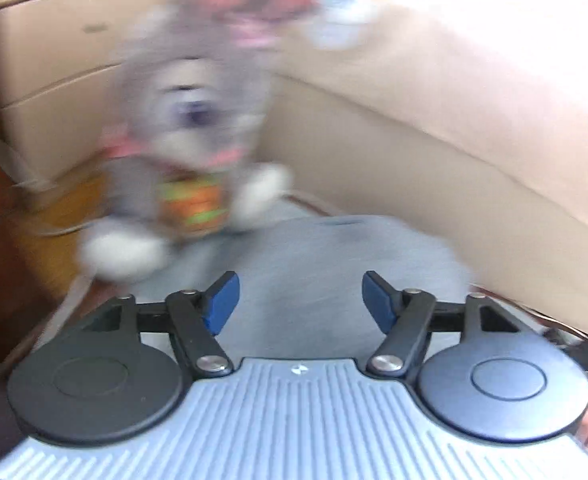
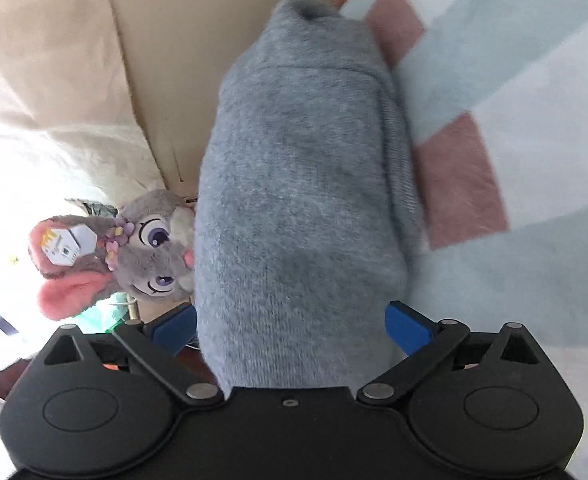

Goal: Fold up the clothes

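Pastel checked bedspread [image 2: 534, 160], beige headboard [image 2: 198, 60], plush rabbit [image 2: 150, 248], grey folded garment [image 2: 302, 200] between spread right jaws, left jaws apart, empty.

Fuzzy grey knit garment [image 2: 302, 200]; plush toy [image 2: 150, 248]; matt plastic right gripper [image 2: 290, 328].

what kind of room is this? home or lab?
Most likely a home bedroom. A padded beige headboard rises behind a checked pastel blanket, a plush bunny leans against the headboard, and a grey knit garment lies on the blanket.
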Motion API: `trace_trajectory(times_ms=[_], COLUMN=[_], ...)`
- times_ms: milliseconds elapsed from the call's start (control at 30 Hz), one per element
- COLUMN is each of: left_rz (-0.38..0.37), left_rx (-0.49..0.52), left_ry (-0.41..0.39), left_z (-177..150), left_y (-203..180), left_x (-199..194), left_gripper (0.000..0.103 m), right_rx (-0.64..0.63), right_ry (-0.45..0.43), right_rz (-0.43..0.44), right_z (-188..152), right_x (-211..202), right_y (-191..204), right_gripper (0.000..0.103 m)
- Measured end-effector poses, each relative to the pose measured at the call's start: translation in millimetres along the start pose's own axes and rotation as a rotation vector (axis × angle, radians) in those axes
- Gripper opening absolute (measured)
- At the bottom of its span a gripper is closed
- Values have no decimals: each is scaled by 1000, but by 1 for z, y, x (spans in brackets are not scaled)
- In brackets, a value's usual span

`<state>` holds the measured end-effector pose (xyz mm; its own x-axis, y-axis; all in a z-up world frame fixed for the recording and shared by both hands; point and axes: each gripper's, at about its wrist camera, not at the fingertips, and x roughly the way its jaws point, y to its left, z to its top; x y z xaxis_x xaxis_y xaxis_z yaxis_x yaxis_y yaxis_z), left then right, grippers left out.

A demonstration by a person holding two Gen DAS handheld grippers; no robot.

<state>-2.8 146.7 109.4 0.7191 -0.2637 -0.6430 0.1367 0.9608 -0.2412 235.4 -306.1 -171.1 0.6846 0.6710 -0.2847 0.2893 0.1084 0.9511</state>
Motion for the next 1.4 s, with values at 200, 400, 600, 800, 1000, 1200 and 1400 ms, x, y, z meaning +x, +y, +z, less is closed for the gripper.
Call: trace_trajectory(times_ms=[200, 400, 600, 800, 1000, 1200, 1400], left_rz=[-124, -193, -209, -272, -219, -137, -186], left_rx=[-118, -169, -318, -659, -452, 112, 165], left_ry=[228, 252, 210, 117, 224, 381, 276], left_z=[-42, -81, -100, -127, -116, -113, -74], left_y=[-1, 22, 66, 143, 107, -27, -50], left_x=[69, 63, 28, -17, -2, 29, 4], left_gripper=[70, 72, 72, 71, 70, 70, 71], right_rx=[51, -5, -810, -938, -797, -245, -130], right_ry=[-42, -24, 170, 163, -11, -262, -257], right_rz=[20, -20, -281, -73, -86, -93, -127], right_z=[5, 26, -69, -129, -106, -20, 7], right_x=[14, 35, 89, 78, 12, -84, -100], right_y=[-21, -11, 110, 144, 85, -24, -41], right_gripper=[103, 103, 103, 103, 103, 103, 103])
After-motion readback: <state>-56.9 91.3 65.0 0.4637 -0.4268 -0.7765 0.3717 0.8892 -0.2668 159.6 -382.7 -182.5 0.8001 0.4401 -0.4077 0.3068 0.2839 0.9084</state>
